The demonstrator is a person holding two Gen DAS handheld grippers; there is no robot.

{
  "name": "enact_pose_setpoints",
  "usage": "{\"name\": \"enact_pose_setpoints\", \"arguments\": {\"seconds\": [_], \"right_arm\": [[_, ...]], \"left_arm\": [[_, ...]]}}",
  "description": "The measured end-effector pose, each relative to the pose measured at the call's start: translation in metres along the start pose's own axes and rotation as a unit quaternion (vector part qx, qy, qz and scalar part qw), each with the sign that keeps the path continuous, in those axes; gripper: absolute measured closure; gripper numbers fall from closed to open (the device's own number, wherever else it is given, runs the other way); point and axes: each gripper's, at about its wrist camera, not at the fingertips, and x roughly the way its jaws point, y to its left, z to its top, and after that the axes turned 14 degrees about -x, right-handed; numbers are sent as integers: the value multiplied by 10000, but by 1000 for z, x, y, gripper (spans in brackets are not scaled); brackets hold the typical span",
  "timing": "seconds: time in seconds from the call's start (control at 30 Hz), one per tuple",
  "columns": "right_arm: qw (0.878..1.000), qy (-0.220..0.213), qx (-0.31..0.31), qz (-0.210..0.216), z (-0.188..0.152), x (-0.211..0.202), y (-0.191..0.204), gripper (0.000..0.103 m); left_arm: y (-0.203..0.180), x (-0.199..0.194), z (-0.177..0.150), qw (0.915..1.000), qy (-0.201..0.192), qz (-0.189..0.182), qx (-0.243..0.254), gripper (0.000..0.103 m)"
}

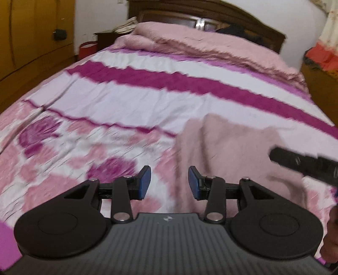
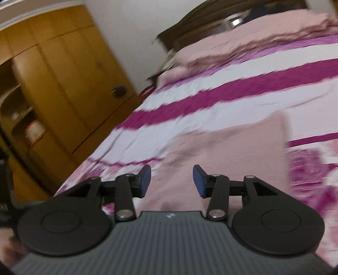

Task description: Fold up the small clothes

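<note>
Pink garment (image 1: pixel 232 148) lies flat on the striped bed (image 1: pixel 147 101). Left gripper (image 1: pixel 169 182) and right gripper (image 2: pixel 172 182) hover with jaws apart, empty. Soft, light, limp cloth: best pinched at an edge or corner.

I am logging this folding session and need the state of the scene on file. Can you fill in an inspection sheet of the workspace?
Surface: bed with striped and floral bedspread, wrinkled.
Job's things: pale pink garment lying on the bedspread, not held.
Clutter: folded pink blanket near the headboard; dark item behind it, too blurred to name.
Grippers: left gripper open, empty; right gripper open, empty, above the garment.
Cables: nothing seen.
Surroundings: wooden wardrobe, red bin, white wall.
</note>
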Motion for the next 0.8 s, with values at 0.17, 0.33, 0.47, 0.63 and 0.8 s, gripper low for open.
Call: {"name": "enact_pose_setpoints", "arguments": {"seconds": [0.17, 0.33, 0.47, 0.63, 0.8], "right_arm": [[9965, -107, 133, -817, -8, -22, -35, 54], [9911, -25, 573, -1202, -23, -29, -68, 54], [9864, 66, 721, -1478, -34, -26, -82, 54], [9812, 229, 1050, -1602, -45, -17, -98, 54], [9867, 167, 1102, -1180, -47, -13, -92, 55]], "left_arm": [[-31, 33, 12, 9982, 144, -583, 78, 56], [-53, 79, 14, 9981, 248, -529, 174, 56], [-49, 112, 16, 9964, 494, -603, -319, 56], [-44, 120, 16, 9946, 389, -852, -453, 91], [-55, 88, 4, 9976, -666, -159, 100, 91]]}}
